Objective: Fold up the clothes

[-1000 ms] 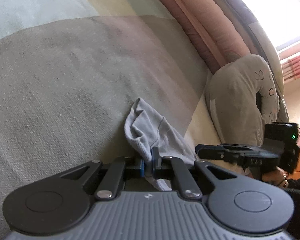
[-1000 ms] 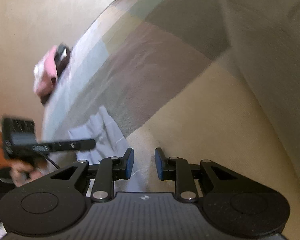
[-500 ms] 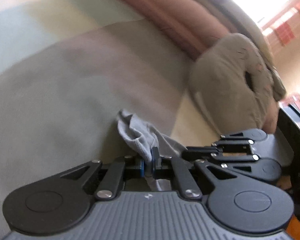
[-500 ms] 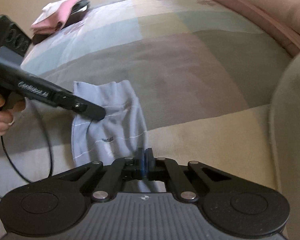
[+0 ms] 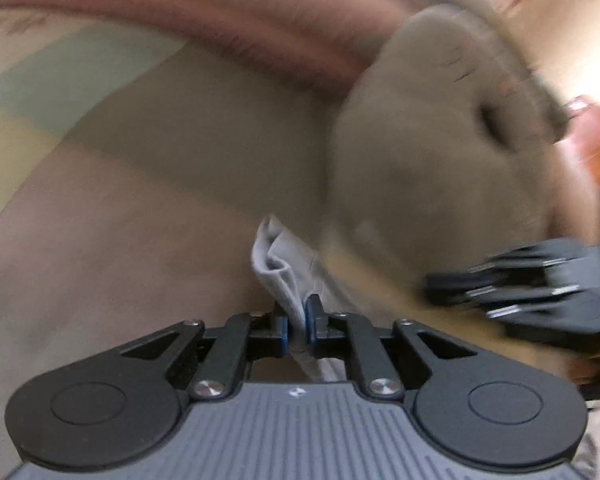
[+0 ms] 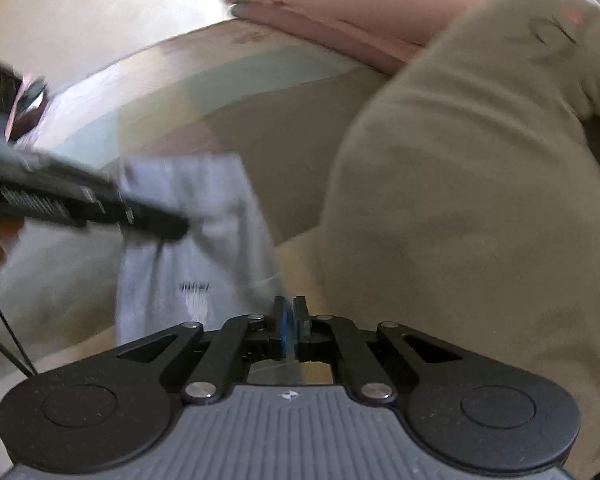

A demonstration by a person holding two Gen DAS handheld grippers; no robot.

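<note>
Just starting — no fold made yet. Left gripper [image 5: 296, 322] clenched on cloth [image 6: 204, 240], right gripper [image 6: 290, 326] too, jaws just closed; cloth lifted off bed [image 5: 120, 208].

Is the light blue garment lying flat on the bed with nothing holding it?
No: the light blue garment is pinched at two edges, with the left gripper and the right gripper both shut on its fabric.

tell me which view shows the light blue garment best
The right wrist view: the light blue garment hangs spread out, front and small print visible. The left wrist view shows only a bunched fold pinched in the left tool.
</note>
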